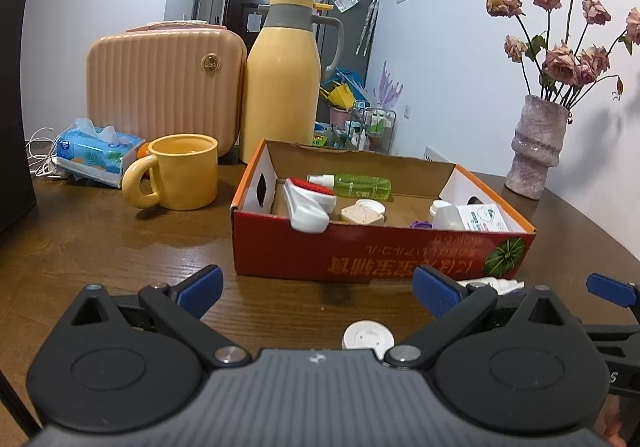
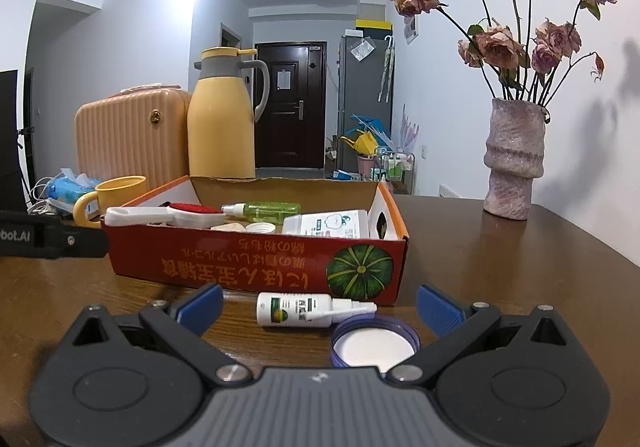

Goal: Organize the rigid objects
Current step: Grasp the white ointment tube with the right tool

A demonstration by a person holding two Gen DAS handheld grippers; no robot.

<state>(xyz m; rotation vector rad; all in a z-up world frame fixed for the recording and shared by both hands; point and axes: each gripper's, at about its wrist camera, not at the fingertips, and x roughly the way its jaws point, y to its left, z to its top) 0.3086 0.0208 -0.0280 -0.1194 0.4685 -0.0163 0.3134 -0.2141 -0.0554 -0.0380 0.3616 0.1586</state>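
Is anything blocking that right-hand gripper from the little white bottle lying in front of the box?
Nothing visible does. The right gripper is open, and the small white bottle lies on its side on bare table just ahead, between the jaws. The blue-rimmed lid sits beside the bottle, not in front of it.

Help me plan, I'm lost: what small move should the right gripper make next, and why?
Probably ease the right gripper forward and down around the small white bottle. Its jaws are open and empty, and the bottle lies on its side on the table just ahead, outside the red box that already holds other items.
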